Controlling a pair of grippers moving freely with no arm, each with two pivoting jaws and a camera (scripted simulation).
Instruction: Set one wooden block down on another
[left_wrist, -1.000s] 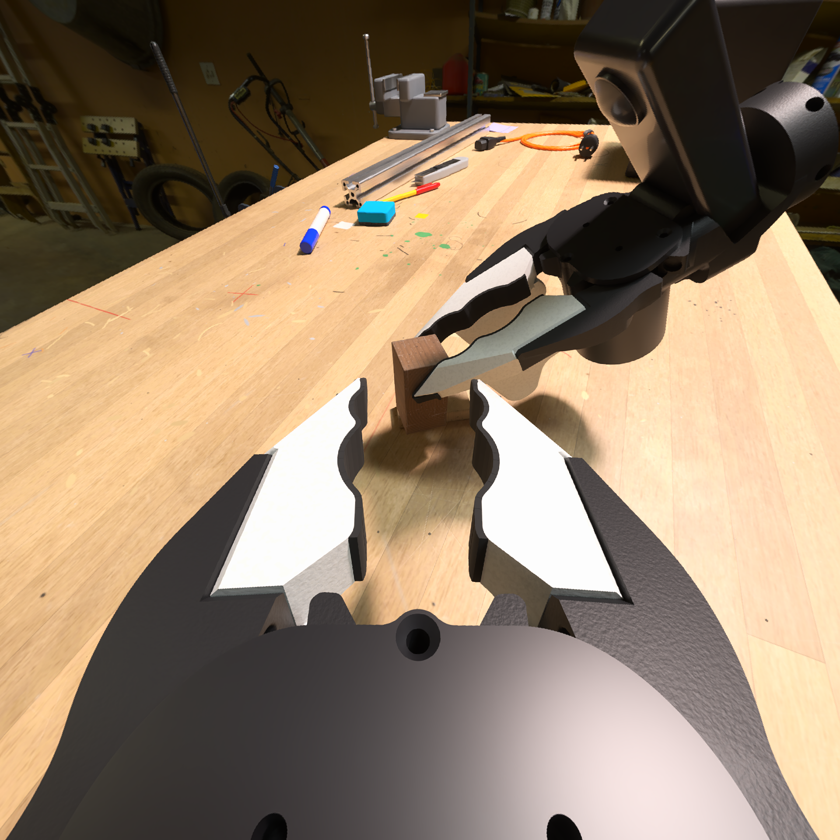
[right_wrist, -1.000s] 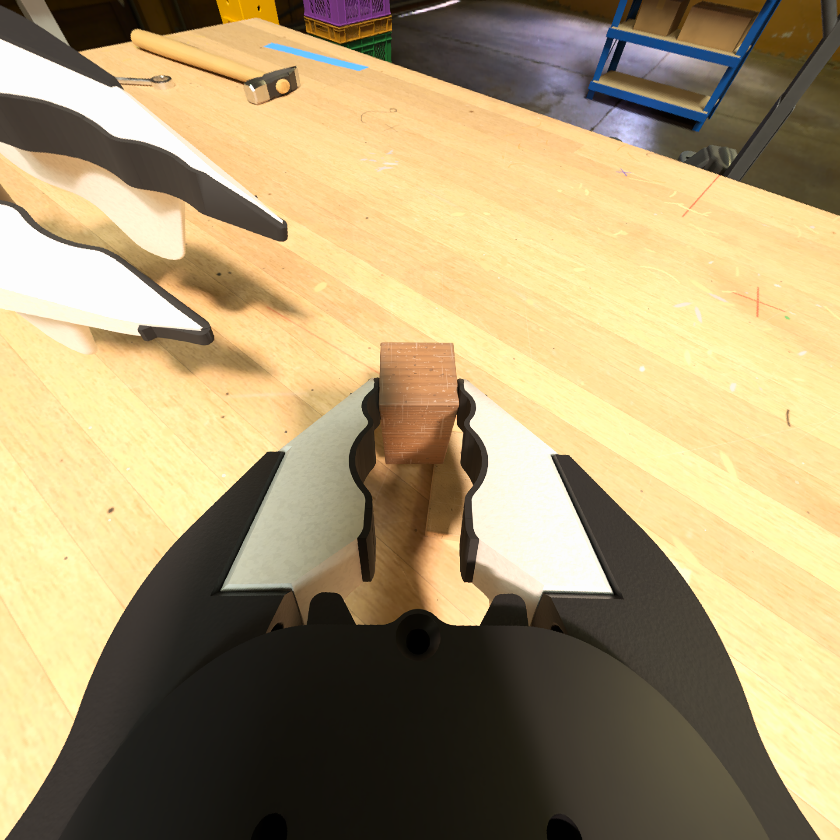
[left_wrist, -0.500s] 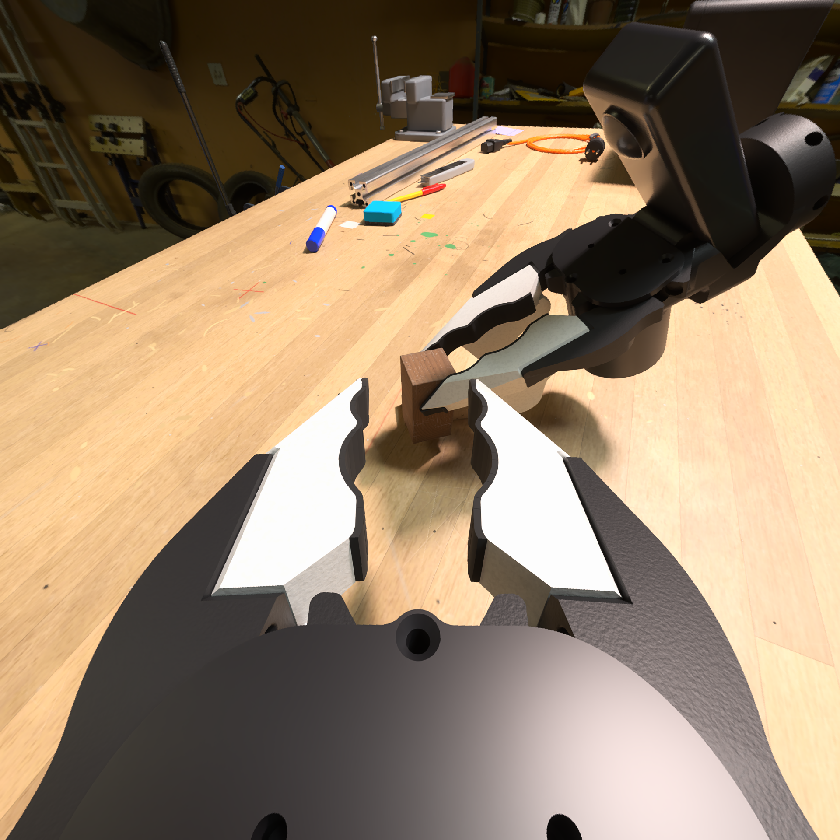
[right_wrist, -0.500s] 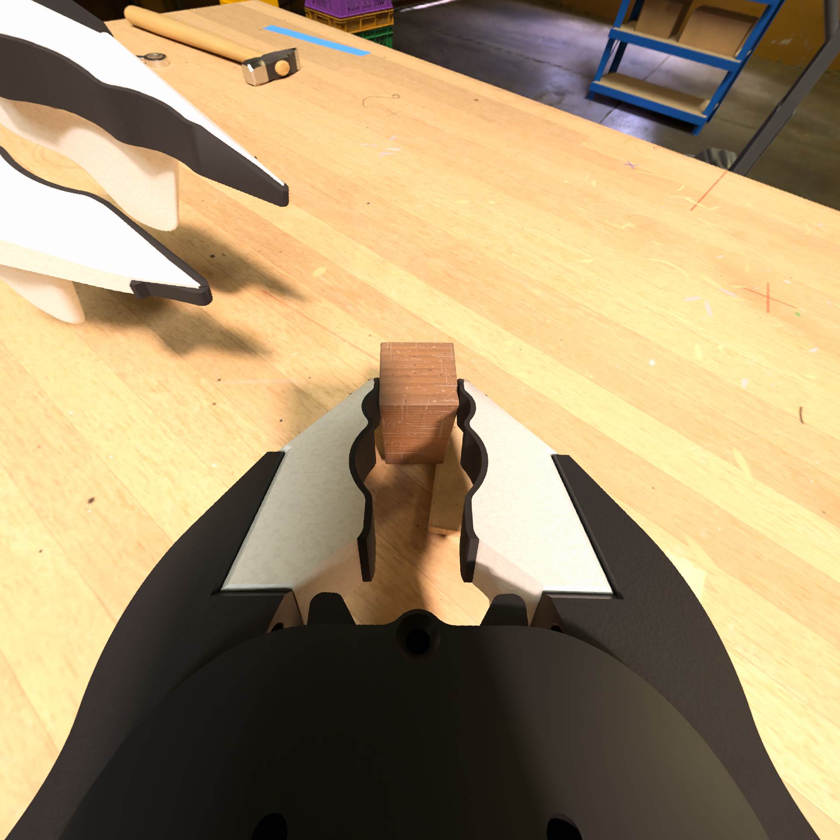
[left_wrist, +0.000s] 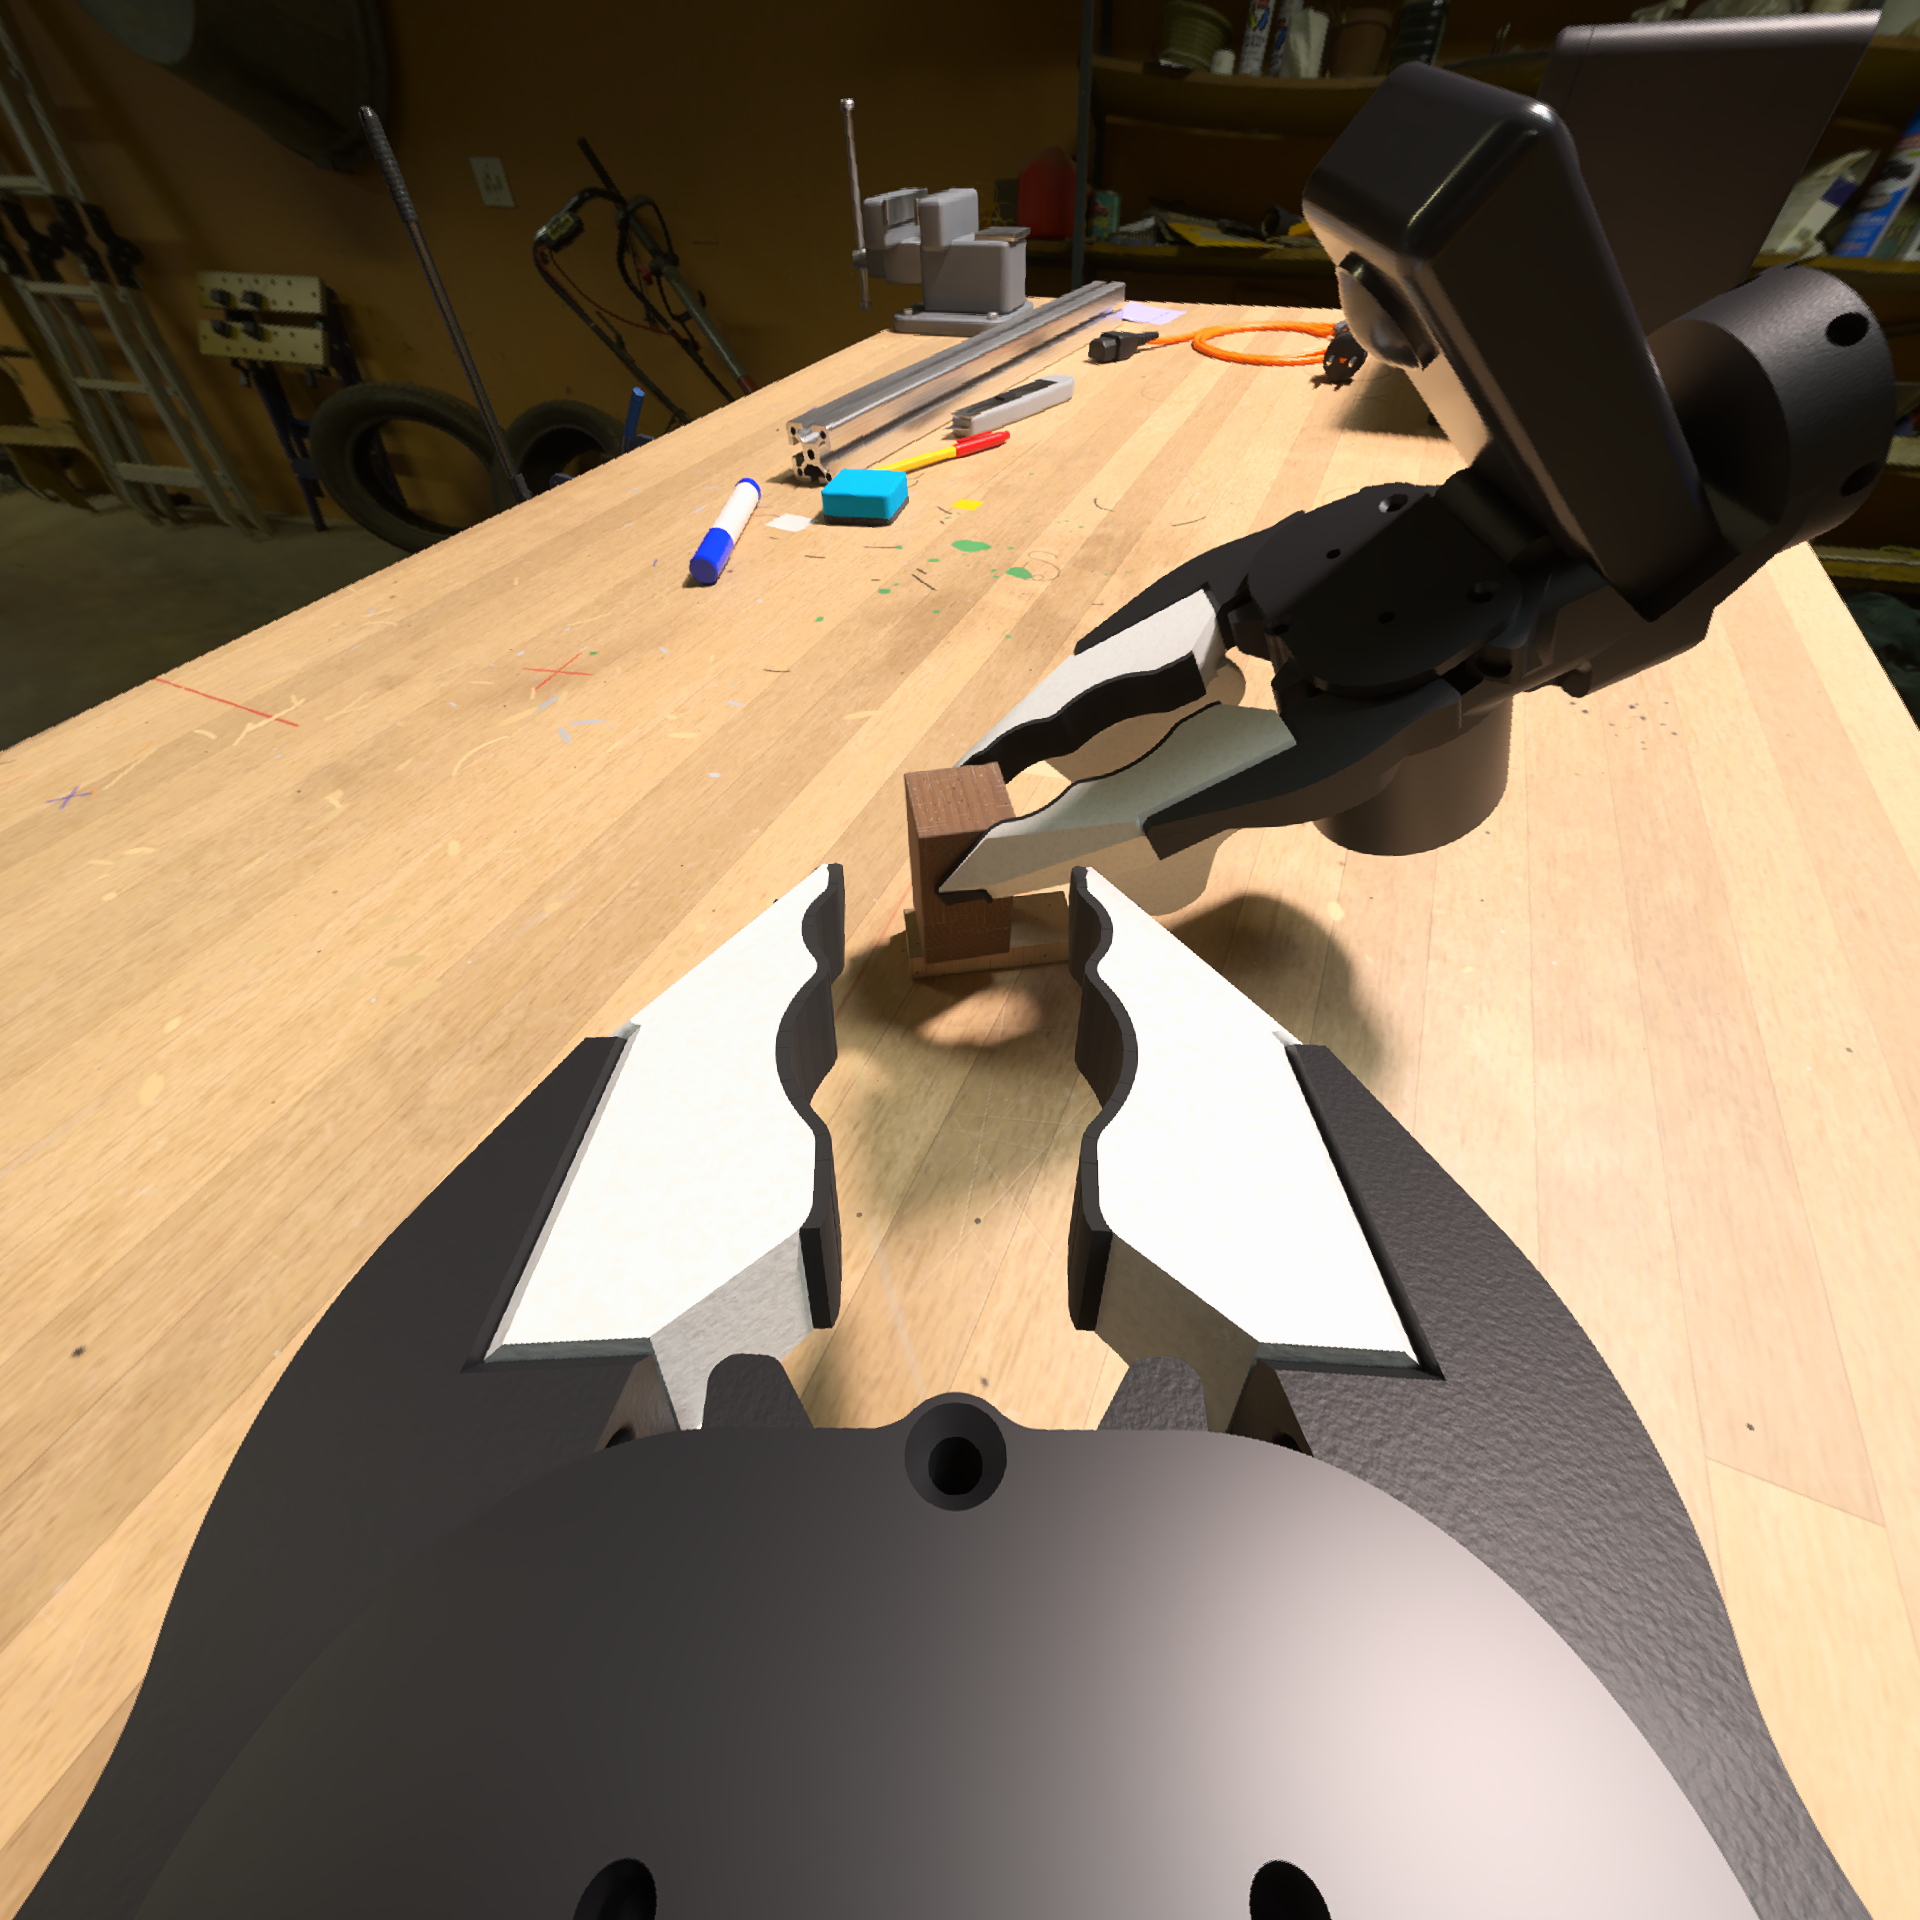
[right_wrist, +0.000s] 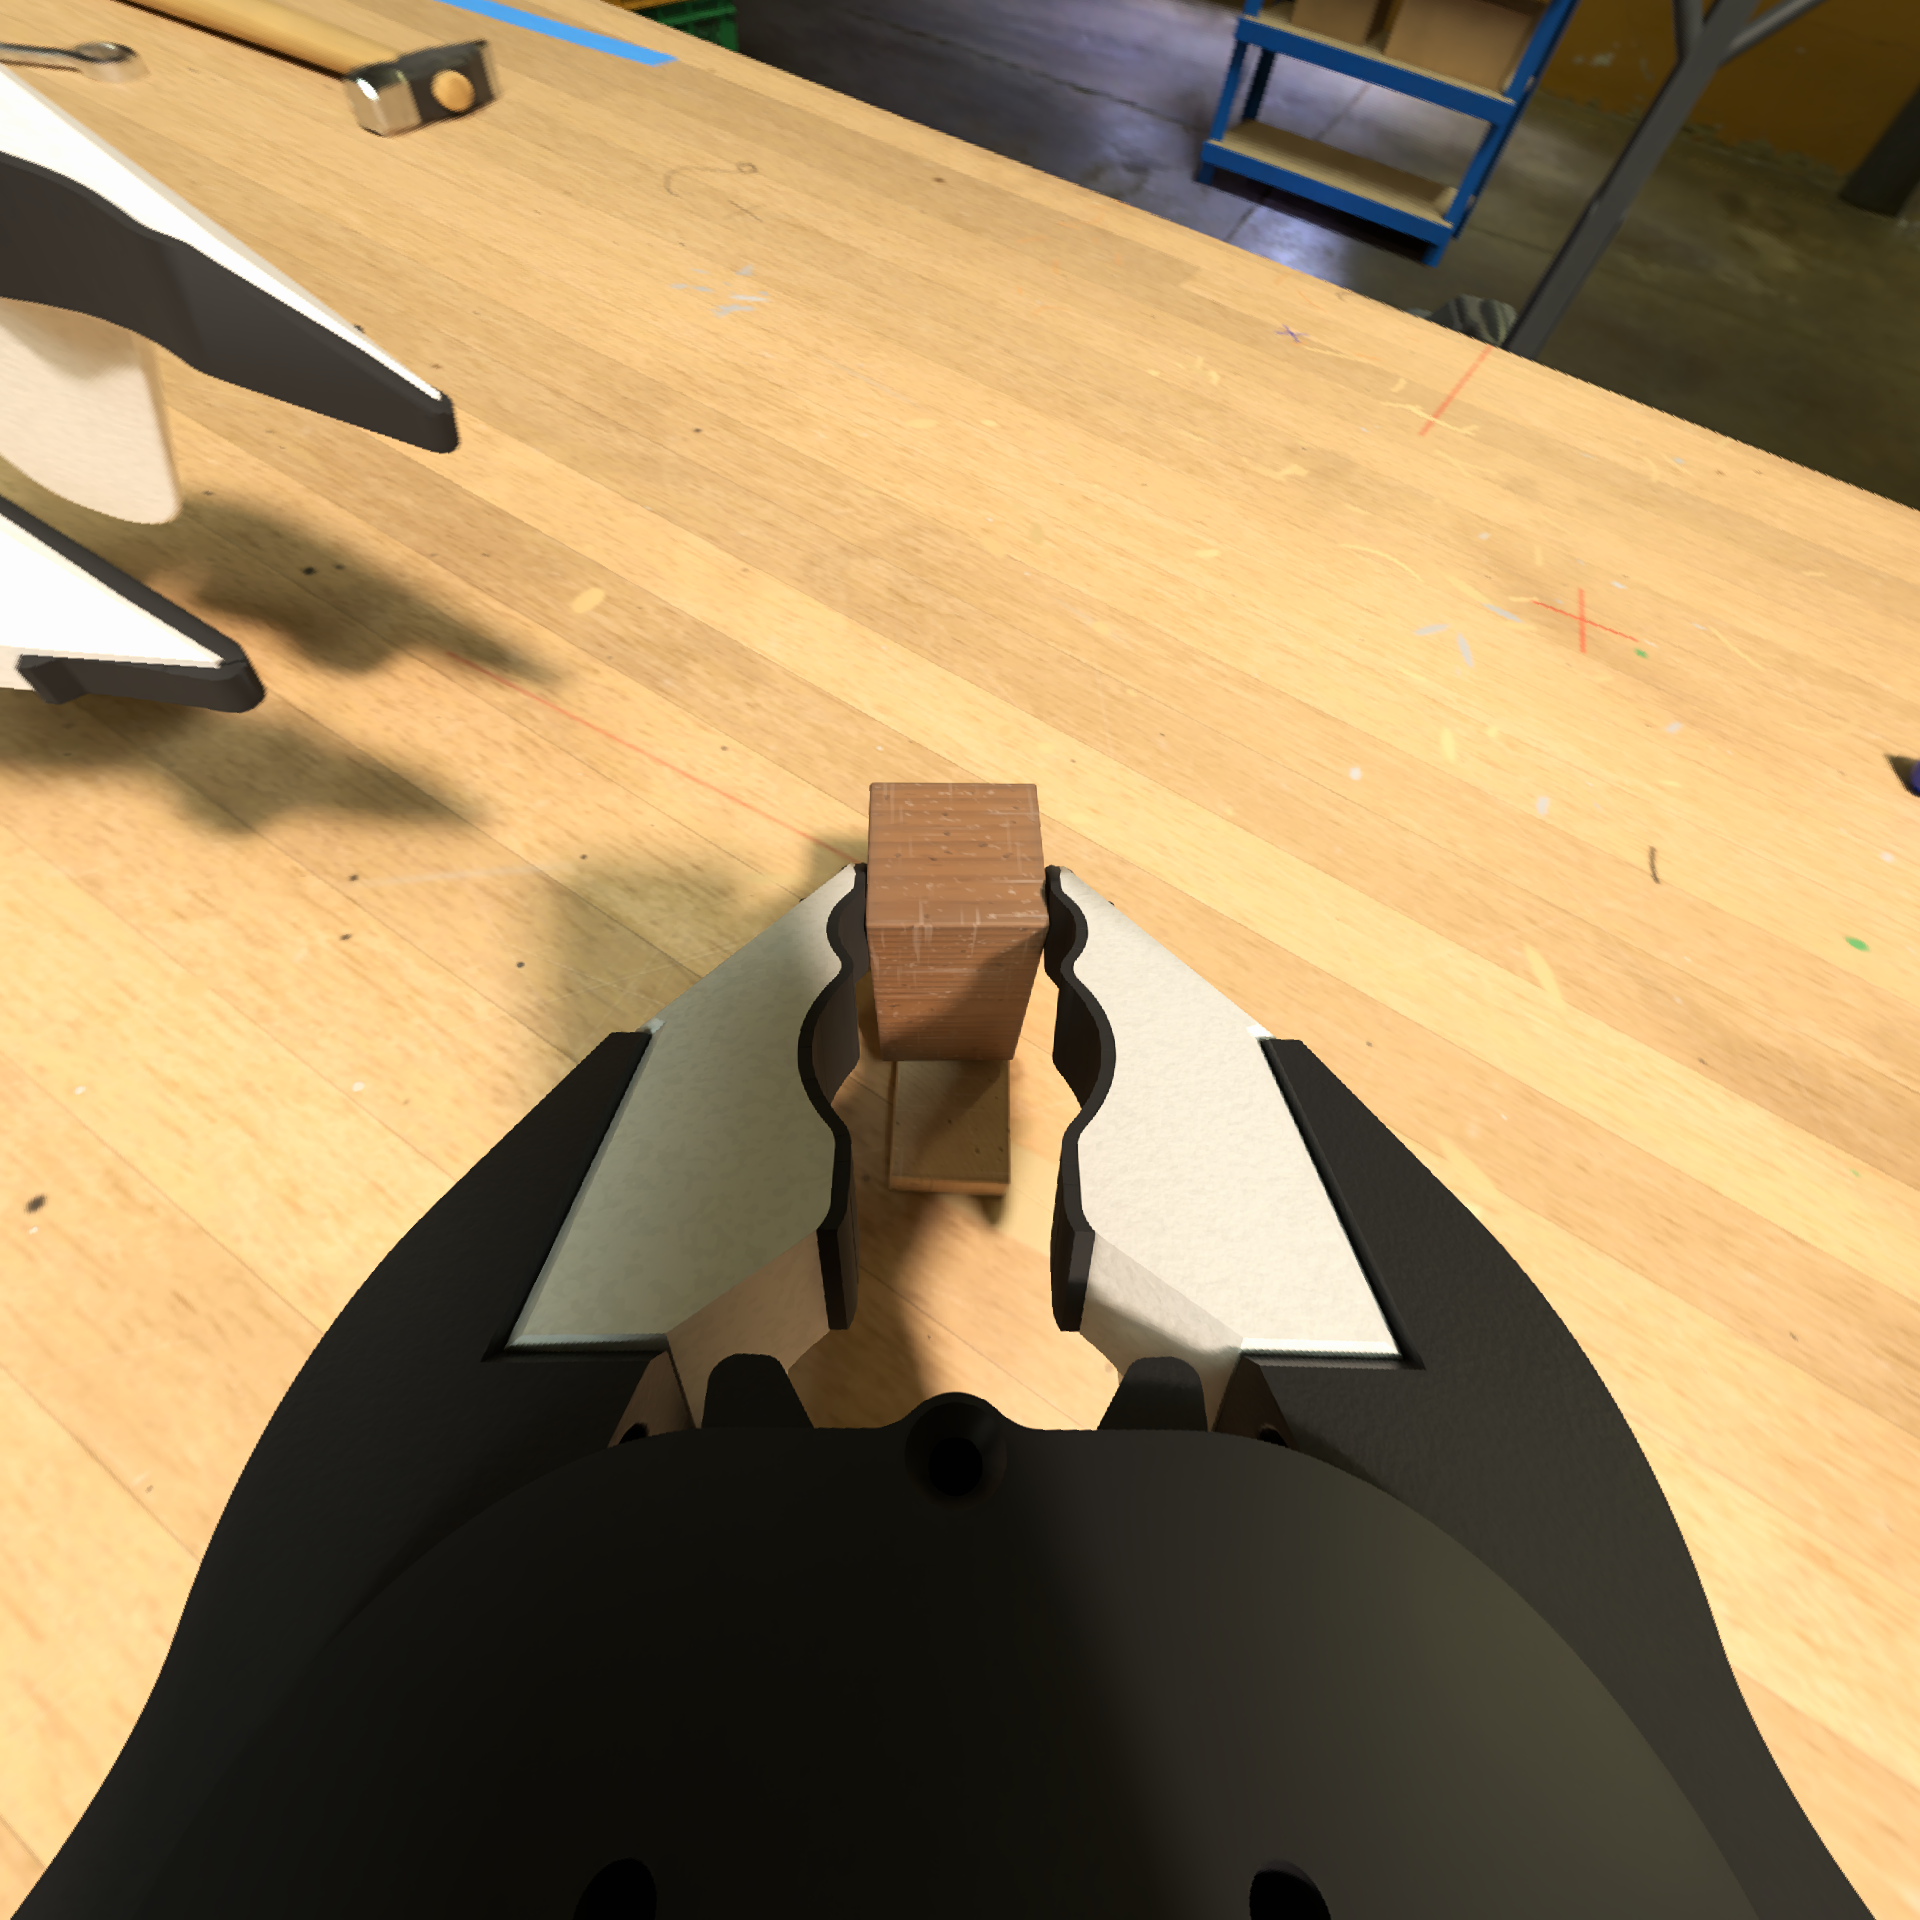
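My right gripper (right_wrist: 954, 883) is shut on a dark brown wooden block (right_wrist: 954, 894) and holds it upright over a flat, pale wooden block (right_wrist: 948, 1132) lying on the workbench. In the left wrist view the brown block (left_wrist: 951, 831) stands at the left end of the pale block (left_wrist: 1029, 940); I cannot tell whether they touch. The right gripper's fingers (left_wrist: 1081, 831) clamp the brown block from the right. My left gripper (left_wrist: 956, 894) is open and empty, just short of the two blocks. It also shows at the far left of the right wrist view (right_wrist: 348, 561).
A blue marker (left_wrist: 724, 530), a cyan eraser (left_wrist: 864, 494), an aluminium rail (left_wrist: 956, 364), a vise (left_wrist: 945, 260) and an orange cable (left_wrist: 1257, 341) lie far down the bench. A hammer (right_wrist: 416, 83) lies at the far left. The bench edge runs past a blue shelf (right_wrist: 1351, 177).
The right gripper has shifted with the brown block, so the block now sits in line over the pale block. The left gripper has barely moved and stays open.
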